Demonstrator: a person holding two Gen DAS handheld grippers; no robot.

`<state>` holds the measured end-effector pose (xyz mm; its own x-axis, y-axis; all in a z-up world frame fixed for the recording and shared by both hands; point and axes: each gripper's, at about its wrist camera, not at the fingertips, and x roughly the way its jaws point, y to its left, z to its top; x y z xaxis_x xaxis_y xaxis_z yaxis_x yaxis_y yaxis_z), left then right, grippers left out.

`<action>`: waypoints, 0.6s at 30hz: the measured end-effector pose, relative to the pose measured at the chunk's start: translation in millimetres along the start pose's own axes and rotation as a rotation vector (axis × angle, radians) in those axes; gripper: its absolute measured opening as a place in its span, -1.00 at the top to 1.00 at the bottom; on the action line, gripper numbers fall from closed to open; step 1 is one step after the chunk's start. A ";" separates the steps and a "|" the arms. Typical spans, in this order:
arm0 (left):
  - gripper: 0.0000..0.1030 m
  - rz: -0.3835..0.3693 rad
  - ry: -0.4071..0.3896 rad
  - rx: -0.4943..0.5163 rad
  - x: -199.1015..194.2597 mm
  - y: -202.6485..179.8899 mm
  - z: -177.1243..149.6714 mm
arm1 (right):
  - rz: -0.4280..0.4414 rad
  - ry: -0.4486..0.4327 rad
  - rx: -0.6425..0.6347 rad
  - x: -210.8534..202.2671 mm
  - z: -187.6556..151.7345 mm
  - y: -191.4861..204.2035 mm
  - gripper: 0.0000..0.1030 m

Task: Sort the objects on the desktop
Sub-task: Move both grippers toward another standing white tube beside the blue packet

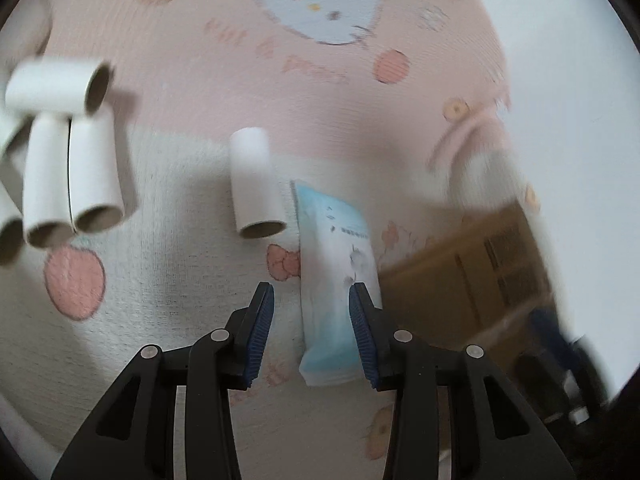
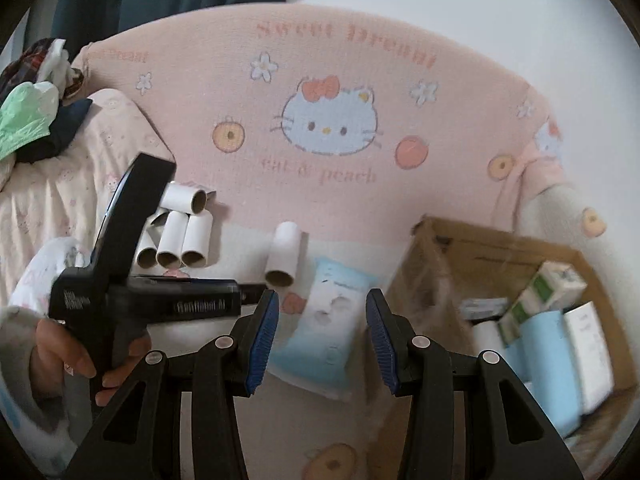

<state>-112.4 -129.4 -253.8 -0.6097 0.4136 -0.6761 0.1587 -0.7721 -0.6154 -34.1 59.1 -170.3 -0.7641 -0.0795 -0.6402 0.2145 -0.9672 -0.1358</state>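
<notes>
Though blurred, both tongs, left tongs (image 1: 311, 295) and right tongs (image 2: 322, 302), agape and empty above the half-hidden tissue pack (image 1: 340, 280).

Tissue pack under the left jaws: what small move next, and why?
Probably lower the left gripper and shift it slightly right, so the open jaws straddle the tissue pack. It lies flat on the blanket, off-centre toward the right jaw, ungripped.

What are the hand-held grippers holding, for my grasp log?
Nothing: left hand-held gripper and right hand-held gripper hang open above the blue-and-white soft tissue pack.
</notes>
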 end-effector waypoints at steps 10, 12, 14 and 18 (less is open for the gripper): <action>0.17 -0.046 0.020 -0.058 13.5 9.9 29.0 | 0.125 0.120 0.139 79.4 -2.5 1.7 0.19; 0.17 -0.080 0.052 -0.090 19.4 16.5 35.3 | 0.151 0.139 0.139 95.8 -1.3 5.2 0.19; 0.17 -0.104 0.070 -0.161 29.2 28.0 41.1 | 0.164 0.162 0.141 109.9 0.7 7.2 0.19; 0.19 -0.075 0.065 -0.259 47.6 48.7 51.3 | 0.185 0.195 0.135 143.3 4.8 13.2 0.19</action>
<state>-173.5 -172.0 -295.1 -0.5771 0.5015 -0.6446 0.3139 -0.5924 -0.7420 -143.7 33.8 -260.3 -0.5857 -0.2221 -0.7795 0.2465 -0.9650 0.0897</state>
